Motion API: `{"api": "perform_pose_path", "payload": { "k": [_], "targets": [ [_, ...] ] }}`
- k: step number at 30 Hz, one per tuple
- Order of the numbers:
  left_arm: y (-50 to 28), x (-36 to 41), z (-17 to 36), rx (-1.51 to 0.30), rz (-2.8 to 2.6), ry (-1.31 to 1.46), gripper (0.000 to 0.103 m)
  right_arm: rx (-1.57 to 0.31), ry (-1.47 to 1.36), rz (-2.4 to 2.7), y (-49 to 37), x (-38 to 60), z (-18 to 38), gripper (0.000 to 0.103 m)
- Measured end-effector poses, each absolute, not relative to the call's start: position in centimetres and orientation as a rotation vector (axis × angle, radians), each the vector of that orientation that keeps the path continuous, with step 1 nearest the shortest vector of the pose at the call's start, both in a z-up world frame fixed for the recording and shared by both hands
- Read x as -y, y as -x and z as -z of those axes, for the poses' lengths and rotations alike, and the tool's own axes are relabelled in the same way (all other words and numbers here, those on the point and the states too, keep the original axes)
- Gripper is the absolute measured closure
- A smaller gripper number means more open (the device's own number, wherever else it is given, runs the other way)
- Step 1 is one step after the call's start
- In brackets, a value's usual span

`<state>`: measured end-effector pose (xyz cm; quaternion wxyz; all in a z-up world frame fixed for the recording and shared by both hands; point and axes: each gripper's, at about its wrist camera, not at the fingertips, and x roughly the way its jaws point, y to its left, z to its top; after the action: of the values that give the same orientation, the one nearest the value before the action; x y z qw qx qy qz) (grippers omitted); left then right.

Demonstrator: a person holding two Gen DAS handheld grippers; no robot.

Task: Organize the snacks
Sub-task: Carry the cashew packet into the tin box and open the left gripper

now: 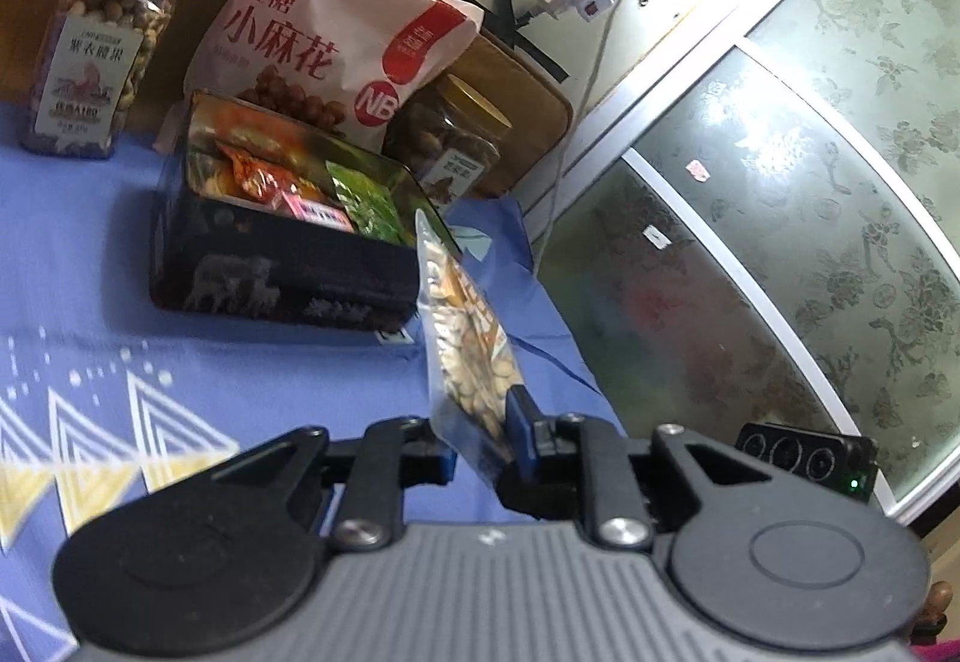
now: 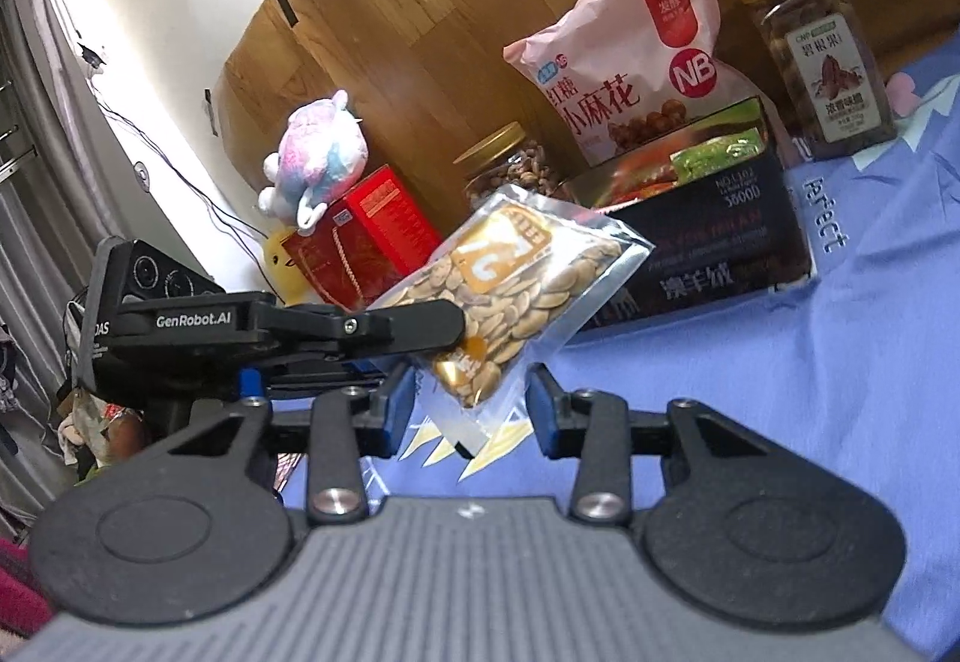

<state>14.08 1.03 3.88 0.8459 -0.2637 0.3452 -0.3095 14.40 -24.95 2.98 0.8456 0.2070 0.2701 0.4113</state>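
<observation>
My left gripper [image 1: 480, 446] is shut on a clear packet of pumpkin seeds [image 1: 465, 344] and holds it edge-on above the blue cloth, just right of the dark snack box [image 1: 282, 272]. The box is open and holds several small packets [image 1: 300, 188]. In the right wrist view the same seed packet [image 2: 510, 290] hangs from the left gripper's fingers [image 2: 420, 329], in front of the box [image 2: 708, 248]. My right gripper [image 2: 471, 404] is open and empty just below the packet.
A pink snack bag [image 1: 324, 26] leans behind the box. Nut jars stand at the left [image 1: 102, 44] and right [image 1: 450, 140] of it. A red carton [image 2: 366, 236] with a plush toy [image 2: 318, 152] sits off the table's left side. Glass door [image 1: 780, 242] at right.
</observation>
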Motion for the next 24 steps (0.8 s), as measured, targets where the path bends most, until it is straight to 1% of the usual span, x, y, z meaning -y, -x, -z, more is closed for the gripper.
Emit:
{"api": "perform_pose_path", "payload": {
  "k": [8,14,16,17,18,19,21,24],
  "targets": [
    [-20.2,-1.6,-6.4,-0.702,0.586,0.493,0.079,-0.556,-0.4,-0.856,-20.1,23.3,-5.4,0.06],
    [-25.9,-2.3,-5.7,-0.706,0.476,0.462,0.076,-0.644,-0.328,-0.844,-27.2,21.2,-5.6,0.06],
    [-27.4,-2.5,-4.8,-0.726,0.423,0.451,0.073,-0.657,-0.25,-0.831,-28.5,20.1,-5.2,0.06],
    [-27.9,-2.6,-4.4,-0.744,0.386,0.438,0.068,-0.656,-0.197,-0.827,-28.8,19.5,-5.0,0.06],
    [-28.4,-2.6,-3.9,-0.77,0.362,0.43,0.059,-0.654,-0.133,-0.826,-28.9,18.7,-4.8,0.06],
    [-28.7,-2.7,-3.4,-0.793,0.355,0.429,0.056,-0.653,-0.087,-0.817,-28.9,18.1,-4.6,0.06],
    [-28.3,-2.7,-2.8,-0.795,0.336,0.402,0.053,-0.629,-0.005,-0.8,-28.6,17.5,-4.5,0.057],
    [-27.3,-2.8,-3.3,-0.753,0.33,0.367,0.048,-0.58,0.023,-0.791,-27.7,17.5,-4.4,0.057]
  ]
}}
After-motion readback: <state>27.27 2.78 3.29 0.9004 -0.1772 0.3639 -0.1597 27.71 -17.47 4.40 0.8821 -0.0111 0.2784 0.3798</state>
